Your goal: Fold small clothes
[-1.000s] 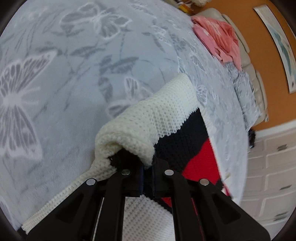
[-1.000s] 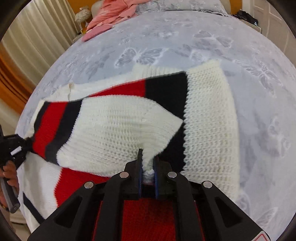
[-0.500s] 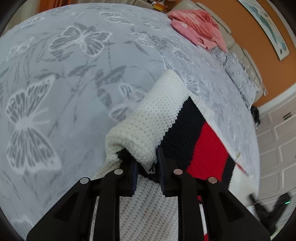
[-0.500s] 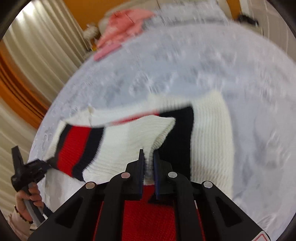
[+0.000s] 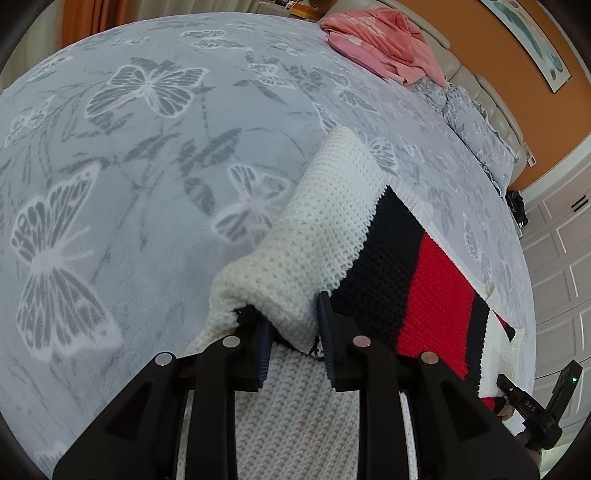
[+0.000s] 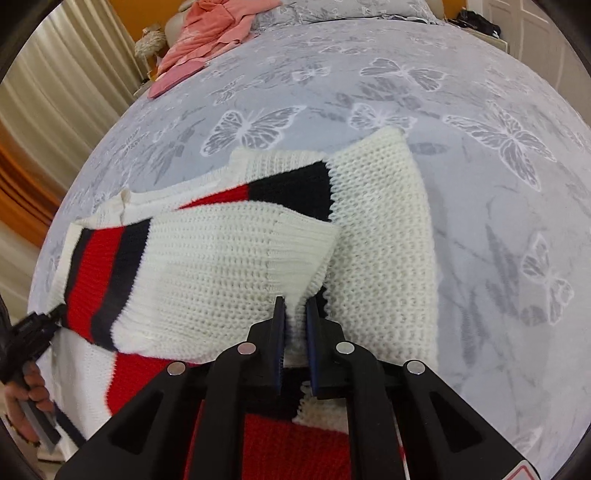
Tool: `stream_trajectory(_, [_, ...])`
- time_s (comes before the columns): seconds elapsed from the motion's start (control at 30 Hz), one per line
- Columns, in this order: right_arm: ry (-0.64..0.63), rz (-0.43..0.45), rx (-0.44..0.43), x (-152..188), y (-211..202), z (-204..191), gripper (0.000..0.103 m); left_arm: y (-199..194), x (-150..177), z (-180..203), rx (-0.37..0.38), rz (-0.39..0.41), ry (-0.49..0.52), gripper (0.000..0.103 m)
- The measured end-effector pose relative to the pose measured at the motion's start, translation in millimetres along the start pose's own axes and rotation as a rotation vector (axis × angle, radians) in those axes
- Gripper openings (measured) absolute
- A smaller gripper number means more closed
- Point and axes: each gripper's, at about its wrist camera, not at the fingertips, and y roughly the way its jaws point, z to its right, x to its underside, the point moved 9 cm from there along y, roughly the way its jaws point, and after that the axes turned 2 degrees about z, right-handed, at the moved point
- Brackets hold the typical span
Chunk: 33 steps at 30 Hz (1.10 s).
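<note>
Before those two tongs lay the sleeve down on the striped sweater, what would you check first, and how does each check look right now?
1. Right tongs gripping the sleeve cuff: ok, knit pinched between the jaws.
2. Left tongs gripping the sleeve: cannot tell; knit sits between jaws, but a gap shows.
3. Sleeve lies over the sweater body: ok.
4. Sweater flat on the bed: not ok; the white edge is bunched by the left tongs.
5. Pink garment out of the way: ok, far side of the bed.
</note>
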Motion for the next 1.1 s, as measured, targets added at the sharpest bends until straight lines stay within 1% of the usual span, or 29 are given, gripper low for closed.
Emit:
stream_trajectory(0.07, [0.026, 0.025, 0.009, 1, -23, 2, 0.013, -9, 0, -4, 0.015, -0.008, -0.035, 0.023])
stream_trajectory(0.1, [0.037, 0.044, 0.011, 8, -35, 6, 0.016, -16, 1, -7, 0.022, -0.006, -0.046, 0.025])
stream_trajectory(0.13, [0.056, 0.071, 0.012, 17, -55, 10, 0.025, -25, 3, -11, 0.036, -0.001, -0.051, 0.025])
stream_trajectory(0.17, [0.066, 0.081, 0.004, 28, -68, 14, 0.029, -37, 6, -16, 0.049, 0.005, -0.046, 0.025])
stream_trajectory(0.23, [0.064, 0.087, -0.007, 64, -98, 19, 0.038, -65, 20, -29, 0.043, 0.010, -0.009, 0.034])
stream_trajectory(0.27, [0.062, 0.075, -0.002, 84, -108, 22, 0.039, -77, 27, -35, 0.043, 0.009, 0.004, 0.038])
stream_trajectory(0.3, [0.064, 0.053, -0.005, 114, -121, 24, 0.042, -90, 38, -43, 0.051, 0.002, 0.017, 0.040])
stream_trajectory(0.33, [0.070, 0.031, -0.008, 138, -129, 25, 0.042, -102, 49, -52, 0.059, -0.009, 0.025, 0.041])
stream_trajectory(0.4, [0.075, -0.009, 0.006, 176, -141, 29, 0.042, -121, 73, -68, 0.056, -0.037, 0.034, 0.048])
stream_trajectory(0.47, [0.093, -0.042, 0.006, 210, -150, 30, 0.042, -135, 93, -79, 0.027, -0.048, 0.073, 0.048])
stream_trajectory(0.5, [0.099, -0.052, -0.006, 220, -152, 29, 0.042, -137, 97, -79, 0.016, -0.046, 0.089, 0.048])
stream_trajectory(0.53, [0.098, -0.050, -0.014, 221, -152, 27, 0.042, -140, 99, -76, 0.014, -0.041, 0.101, 0.048])
stream_trajectory(0.6, [0.089, -0.034, -0.033, 211, -151, 18, 0.042, -141, 94, -64, 0.047, -0.035, 0.085, 0.048])
stream_trajectory(0.63, [0.083, -0.019, -0.047, 199, -150, 10, 0.042, -140, 89, -55, 0.072, -0.027, 0.071, 0.048])
stream_trajectory(0.7, [0.021, 0.021, -0.078, 159, -145, -21, 0.042, -134, 72, -30, 0.119, -0.002, 0.025, 0.048])
stream_trajectory(0.73, [-0.007, 0.030, -0.087, 148, -142, -35, 0.042, -128, 63, -19, 0.133, 0.012, 0.007, 0.048])
stream_trajectory(0.8, [-0.110, 0.055, -0.126, 105, -129, -82, 0.042, -115, 46, -1, 0.145, 0.030, -0.008, 0.048])
stream_trajectory(0.83, [-0.180, 0.059, -0.155, 82, -118, -114, 0.042, -105, 36, 7, 0.147, 0.037, -0.019, 0.048])
stream_trajectory(0.87, [-0.219, 0.067, -0.165, 69, -112, -134, 0.042, -95, 26, 12, 0.154, 0.041, -0.033, 0.048])
stream_trajectory(0.9, [-0.271, 0.069, -0.189, 50, -99, -164, 0.045, -88, 20, 14, 0.154, 0.042, -0.045, 0.048])
stream_trajectory(0.93, [-0.299, 0.060, -0.211, 38, -90, -182, 0.045, -78, 14, 16, 0.159, 0.042, -0.058, 0.047])
stream_trajectory(0.97, [-0.332, 0.048, -0.234, 21, -71, -213, 0.045, -63, 8, 16, 0.146, 0.044, -0.059, 0.047])
stream_trajectory(1.0, [-0.354, 0.037, -0.247, 12, -60, -233, 0.046, -55, 5, 12, 0.107, 0.044, -0.054, 0.044])
stream_trajectory(1.03, [-0.377, 0.021, -0.261, 1, -45, -254, 0.046, -41, 4, 4, 0.052, 0.047, -0.052, 0.041])
stream_trajectory(1.07, [-0.409, 0.010, -0.268, -14, -22, -281, 0.046, -32, 6, -4, 0.034, 0.041, -0.065, 0.036])
stream_trajectory(1.1, [-0.425, 0.001, -0.271, -20, -10, -296, 0.046, -24, 7, -12, 0.038, 0.032, -0.099, 0.031])
